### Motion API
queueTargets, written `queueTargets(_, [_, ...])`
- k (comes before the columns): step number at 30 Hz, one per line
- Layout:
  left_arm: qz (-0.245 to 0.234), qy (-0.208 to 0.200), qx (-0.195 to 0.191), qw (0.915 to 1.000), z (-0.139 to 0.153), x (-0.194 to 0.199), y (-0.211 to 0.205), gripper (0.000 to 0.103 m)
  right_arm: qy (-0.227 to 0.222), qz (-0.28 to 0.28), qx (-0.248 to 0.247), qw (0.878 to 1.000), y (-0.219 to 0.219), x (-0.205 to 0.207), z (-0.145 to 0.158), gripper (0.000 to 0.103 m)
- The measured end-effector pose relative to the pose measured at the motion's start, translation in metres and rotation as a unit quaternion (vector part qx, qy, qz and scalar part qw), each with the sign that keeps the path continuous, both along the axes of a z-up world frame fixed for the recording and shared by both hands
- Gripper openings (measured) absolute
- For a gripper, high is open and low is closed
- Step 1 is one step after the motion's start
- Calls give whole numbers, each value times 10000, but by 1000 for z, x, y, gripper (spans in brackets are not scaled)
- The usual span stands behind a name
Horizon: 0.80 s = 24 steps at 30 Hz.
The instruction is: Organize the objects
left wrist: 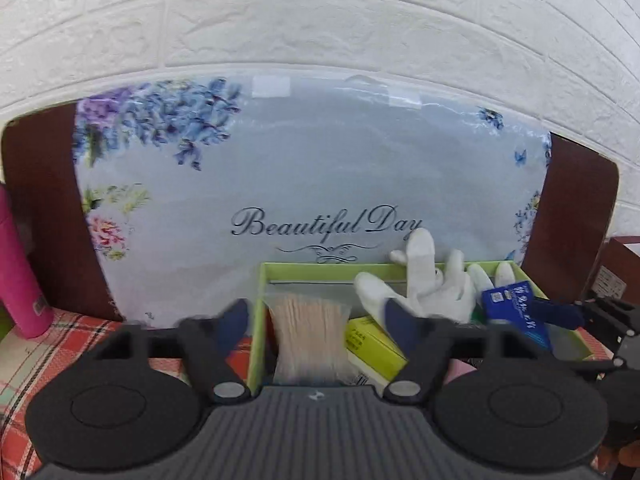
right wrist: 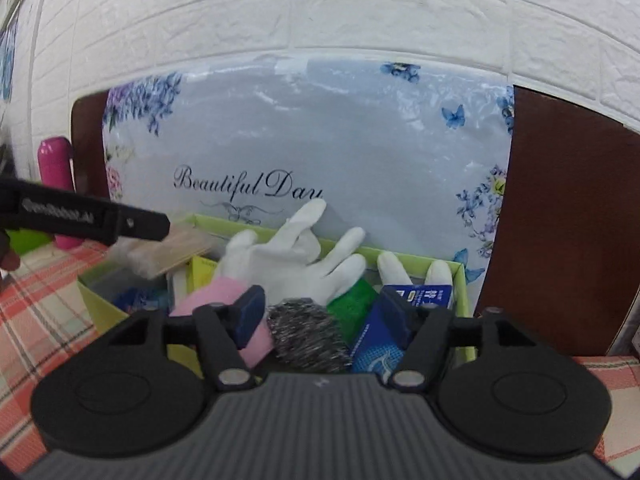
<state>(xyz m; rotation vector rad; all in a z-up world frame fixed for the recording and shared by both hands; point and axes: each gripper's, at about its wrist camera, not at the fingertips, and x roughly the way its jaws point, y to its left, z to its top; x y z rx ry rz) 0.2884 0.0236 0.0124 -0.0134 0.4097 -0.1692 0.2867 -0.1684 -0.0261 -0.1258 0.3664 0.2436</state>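
A light green box (left wrist: 320, 269) (right wrist: 459, 280) sits on the plaid cloth against a floral cushion. It holds a bag of wooden sticks (left wrist: 310, 332) (right wrist: 176, 250), a yellow box (left wrist: 374, 344), white gloves (left wrist: 432, 288) (right wrist: 296, 258), a blue packet (left wrist: 516, 308) (right wrist: 380, 344), a steel wool scourer (right wrist: 306, 334), something green (right wrist: 352, 304) and a pink cuff (right wrist: 224, 296). My left gripper (left wrist: 316, 320) is open, with the stick bag between its fingers. My right gripper (right wrist: 322, 314) is open over the scourer and empty.
A grey floral cushion (left wrist: 320, 168) (right wrist: 320, 140) reading "Beautiful Day" leans on a dark wooden headboard (left wrist: 40, 200) (right wrist: 560, 220) below a white brick wall. A pink bottle (left wrist: 18, 272) (right wrist: 56, 176) stands at the left. The left gripper's body (right wrist: 88, 216) shows at the right view's left.
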Motion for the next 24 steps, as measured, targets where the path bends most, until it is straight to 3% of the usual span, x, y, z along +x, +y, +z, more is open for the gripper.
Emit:
queueTargets(3, [39, -76, 38, 10000, -3, -11, 2, 84, -206, -123, -115, 9996, 1, -12, -10, 97])
queueTargets(6, [87, 16, 16, 10000, -5, -17, 4, 84, -302, -204, -52, 9993, -1, -24, -11, 103])
queueTargets(13, [284, 60, 147, 9995, 14, -49, 3, 87, -396, -291, -53, 9988, -8, -54, 24, 103])
queueTargets(16, [650, 500, 507, 9953, 29, -73, -5, 94, -454, -333, -18, 9984, -12, -87, 50, 103])
queueTargets(20, [540, 355, 603, 9961, 33, -125, -15, 94, -316, -394, -26, 9987, -19, -139, 67, 103])
queueTargets(24, [617, 389, 628, 9954, 27, -168, -27, 96, -132, -457, 49, 9989, -27, -186, 64, 103])
